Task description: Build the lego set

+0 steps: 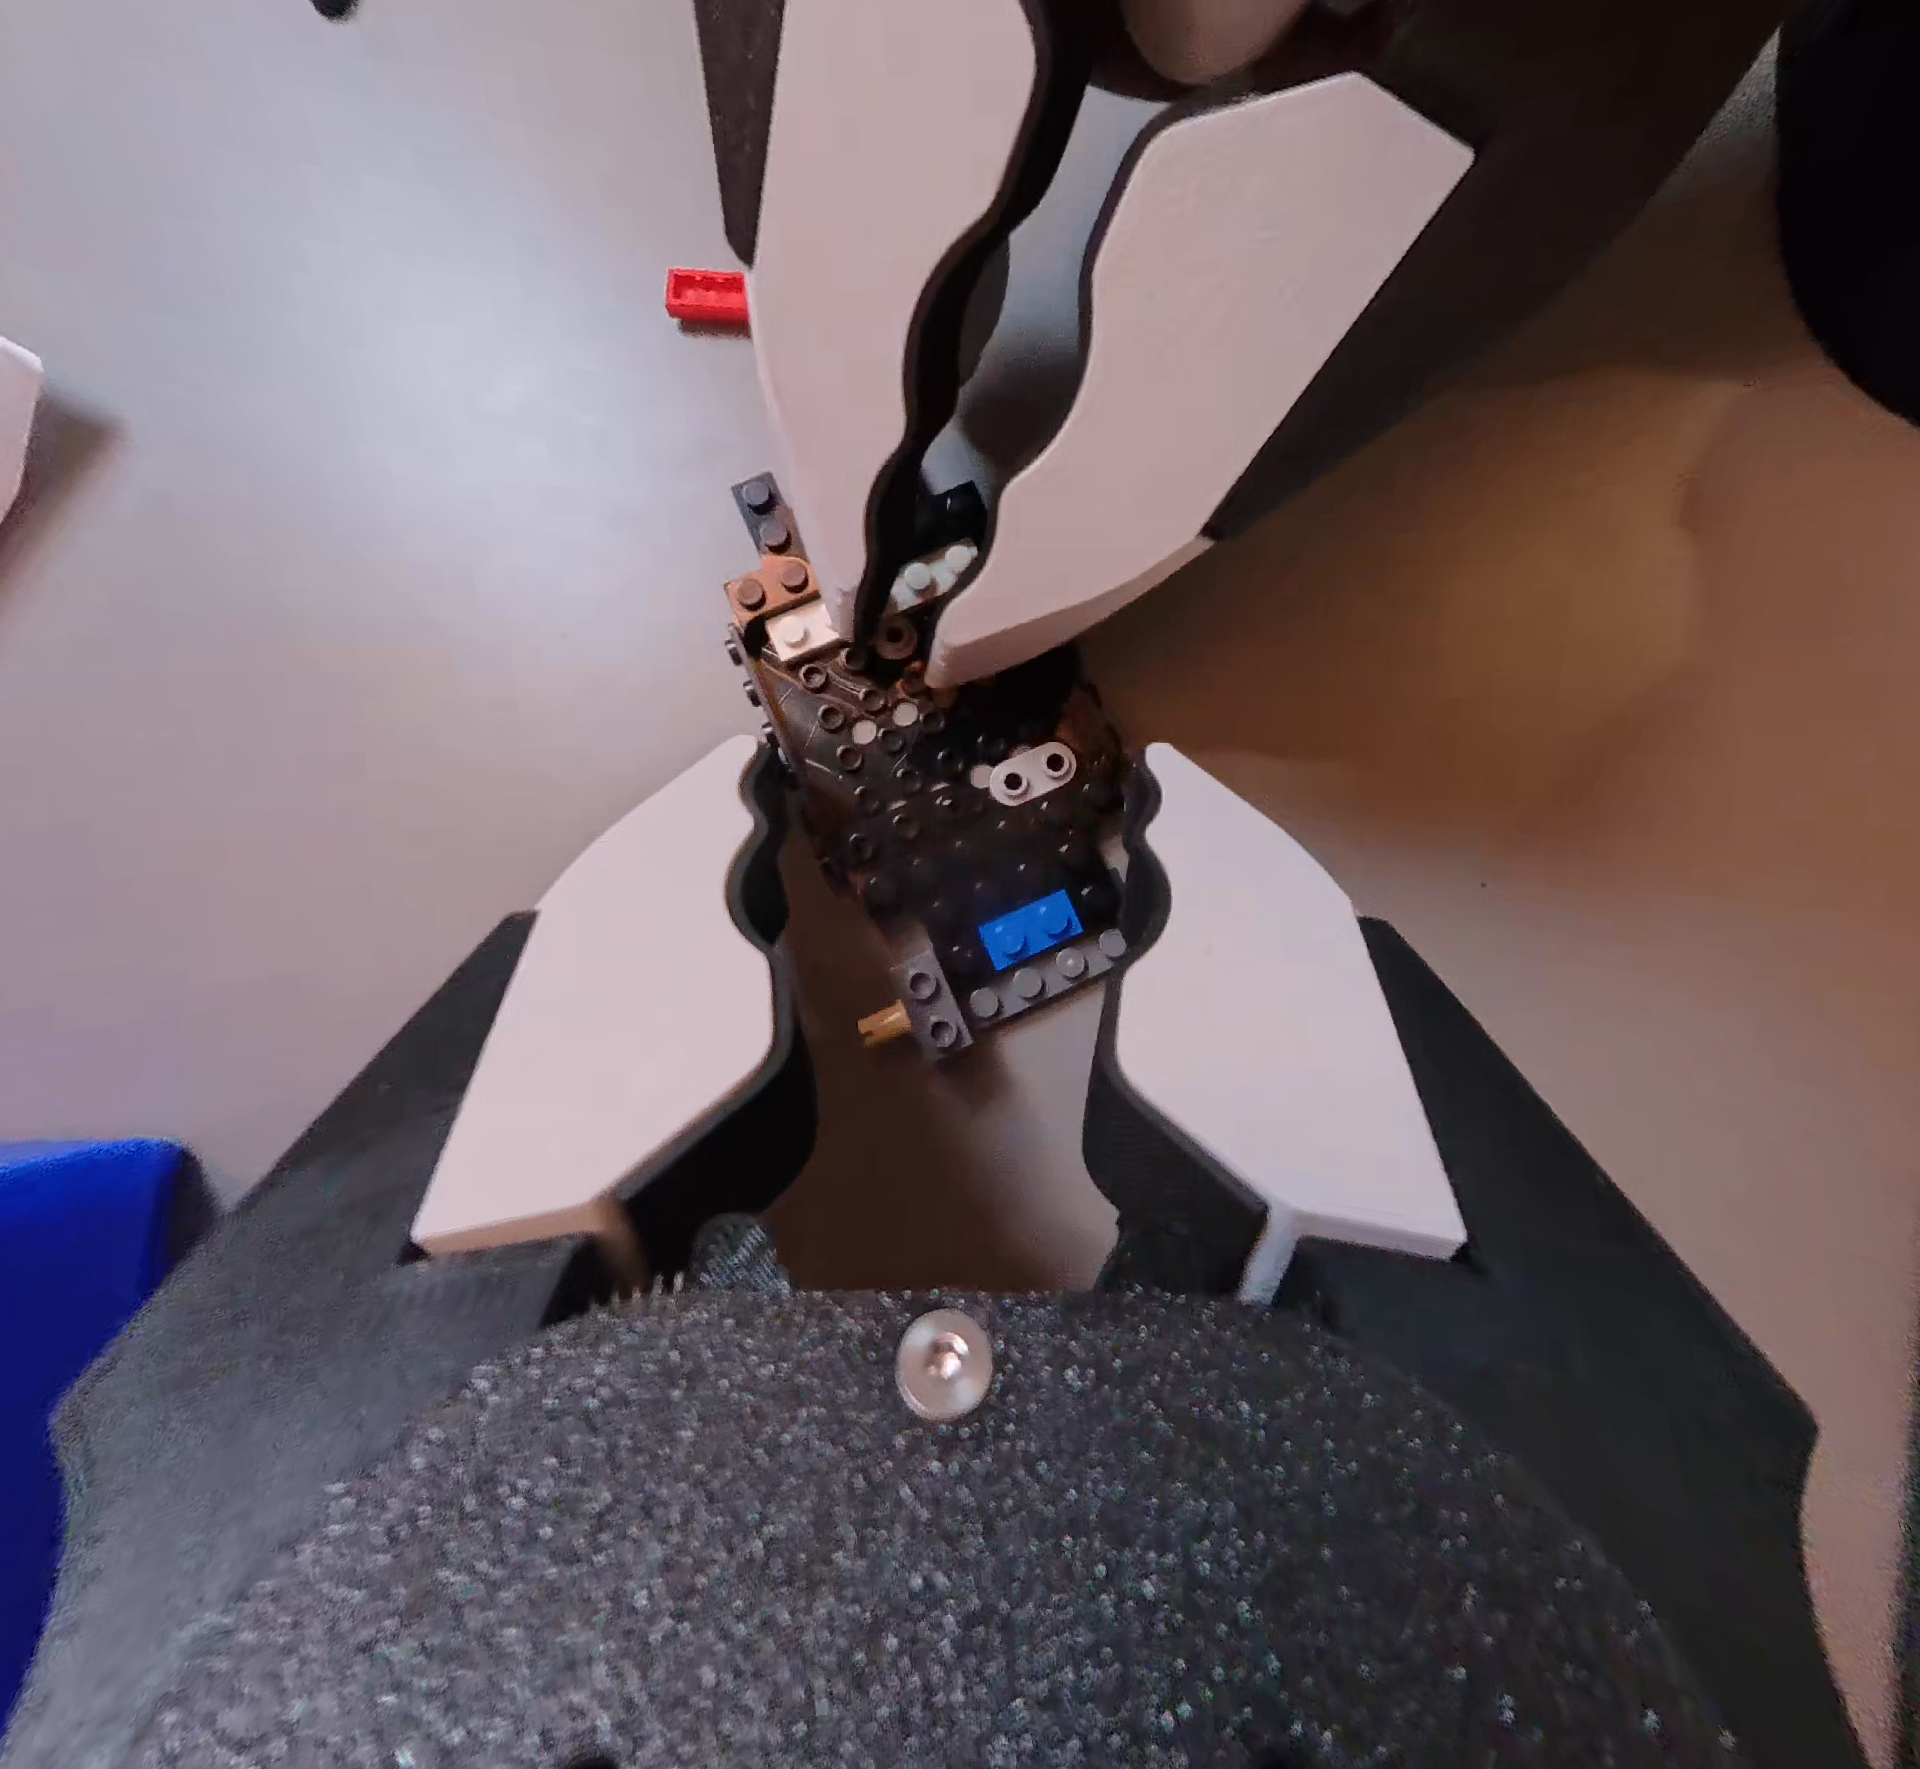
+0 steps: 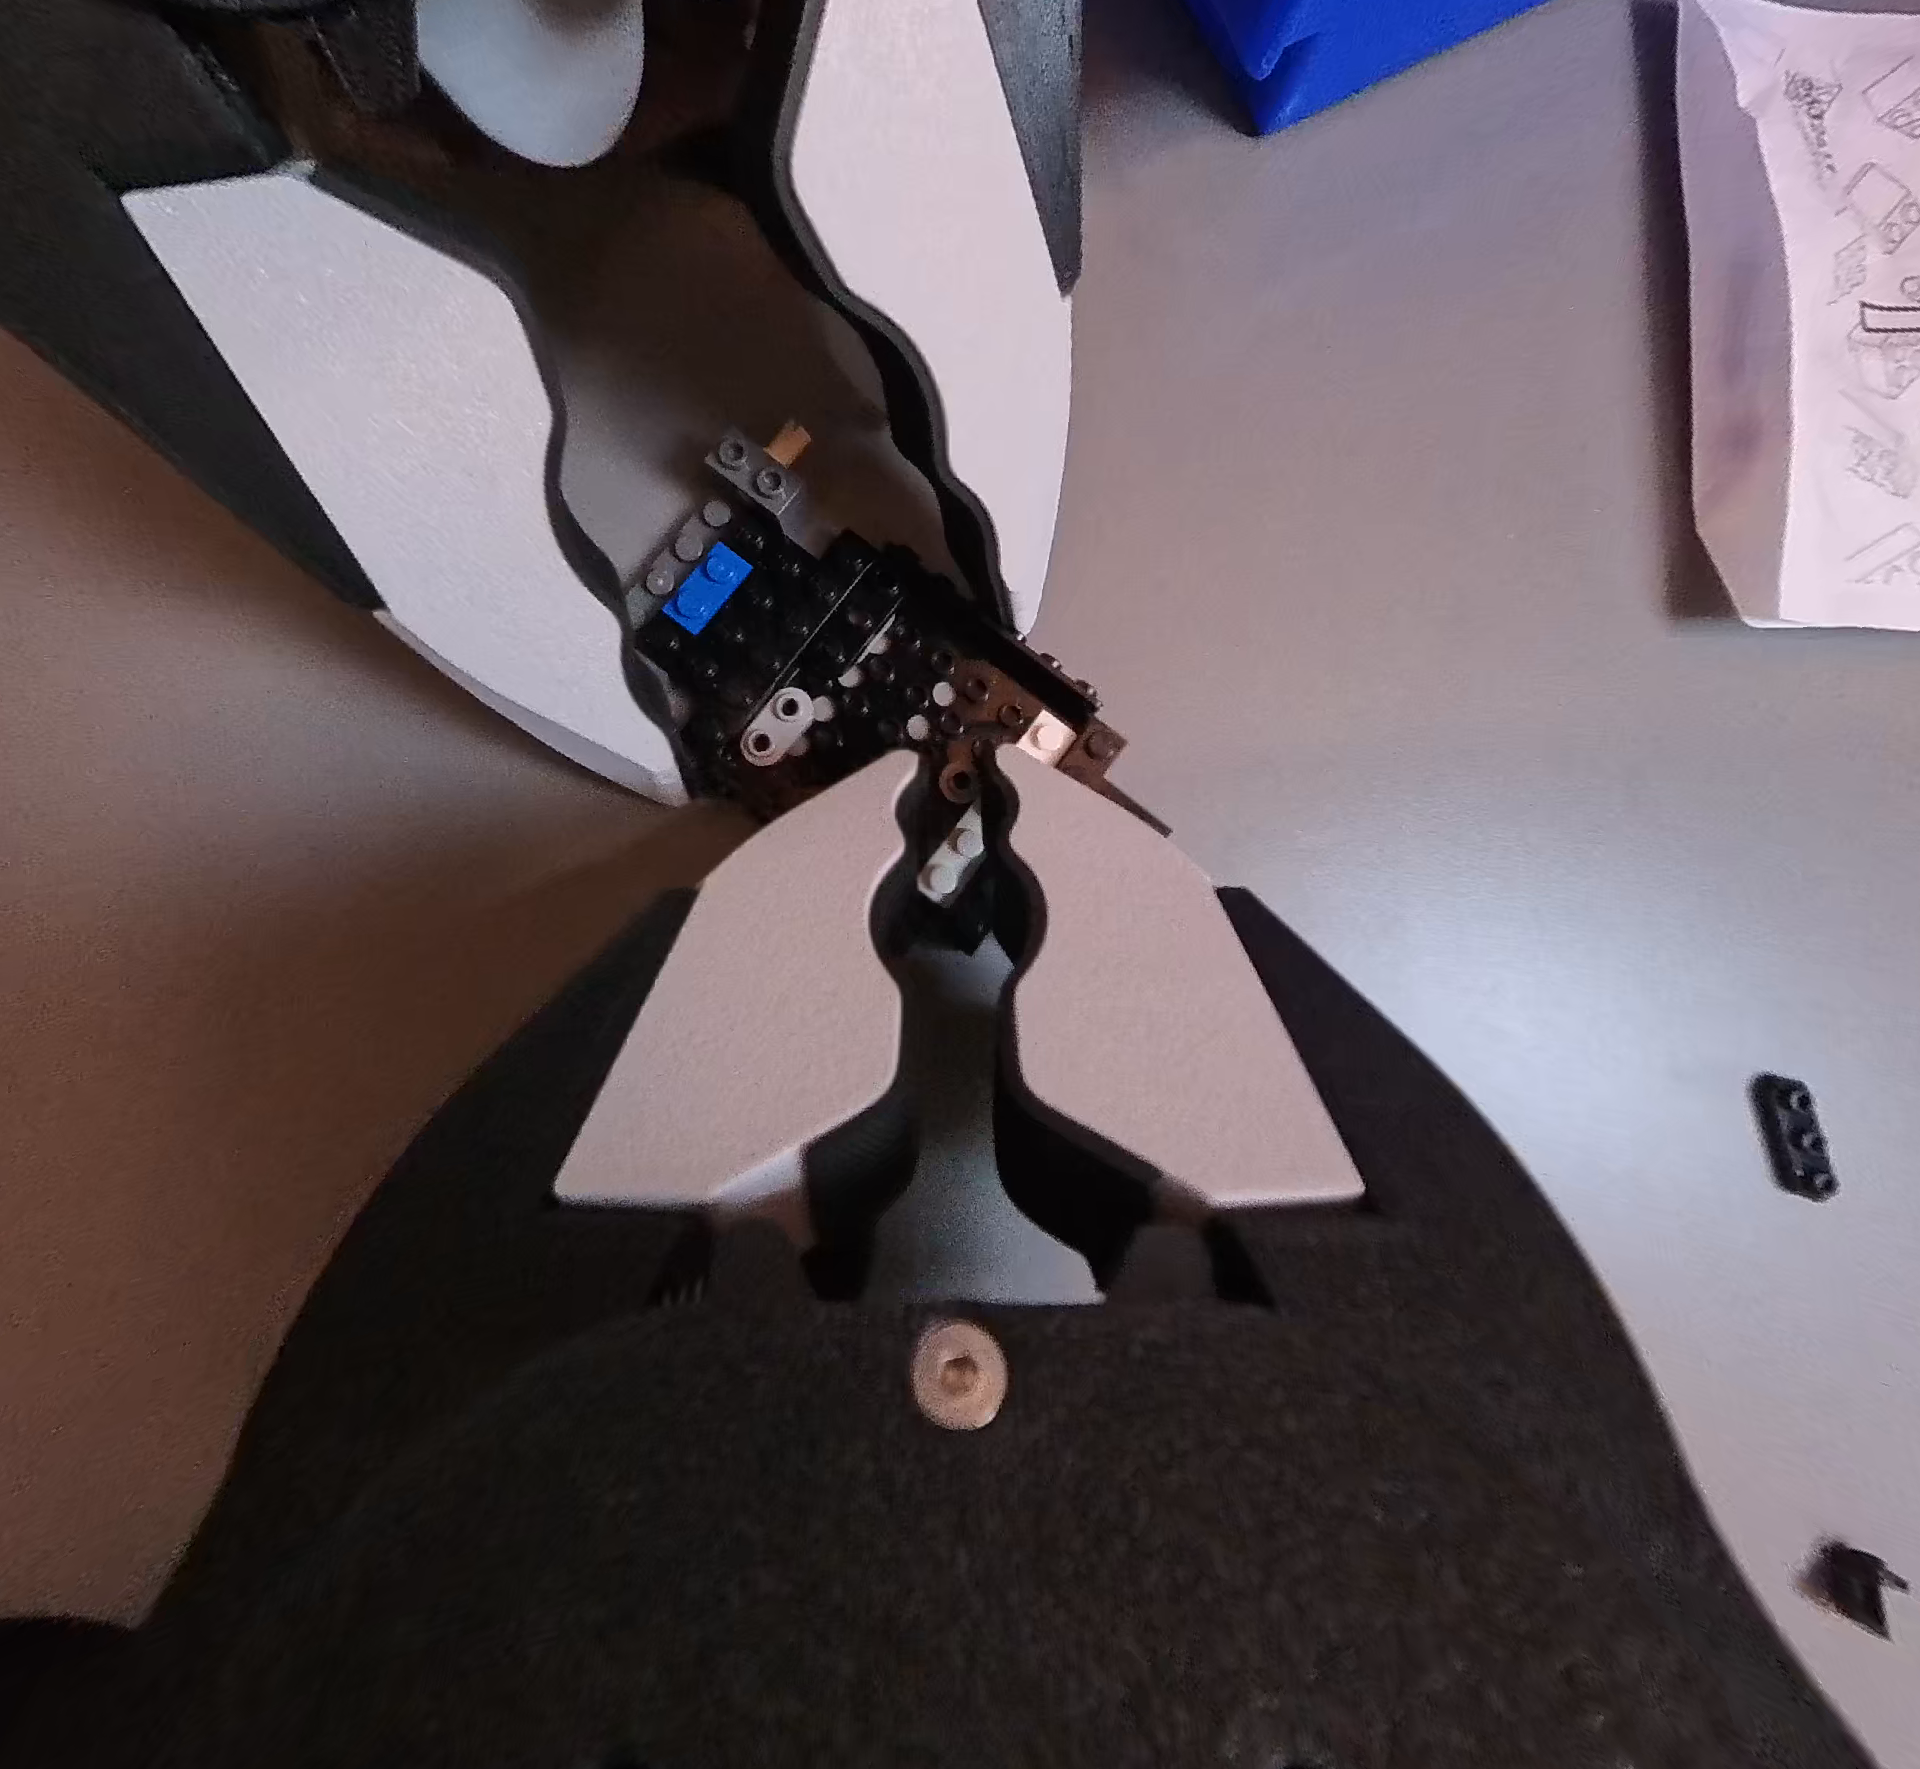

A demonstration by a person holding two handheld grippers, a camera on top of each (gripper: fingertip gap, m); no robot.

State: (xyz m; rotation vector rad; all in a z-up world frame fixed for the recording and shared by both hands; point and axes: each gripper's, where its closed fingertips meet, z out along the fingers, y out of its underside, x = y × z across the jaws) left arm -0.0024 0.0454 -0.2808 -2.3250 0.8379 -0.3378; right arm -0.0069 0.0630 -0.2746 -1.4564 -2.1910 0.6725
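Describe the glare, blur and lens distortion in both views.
Left wrist view: soft glare on the grey table, sharp brick model, blurred blue bin at the warped edge. Right wrist view: glare patch beside the black brick; printed sheet bowed by the wide-angle lens.

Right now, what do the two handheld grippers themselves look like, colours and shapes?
Both match. The left gripper and right gripper each have two broad, pale grey-white fingers tapering to rounded tips, with wavy black inner edges. The fingers sit in black mounts on a speckled dark grey body with a silver screw at its centre. No cables, sleeves or hands are visible.
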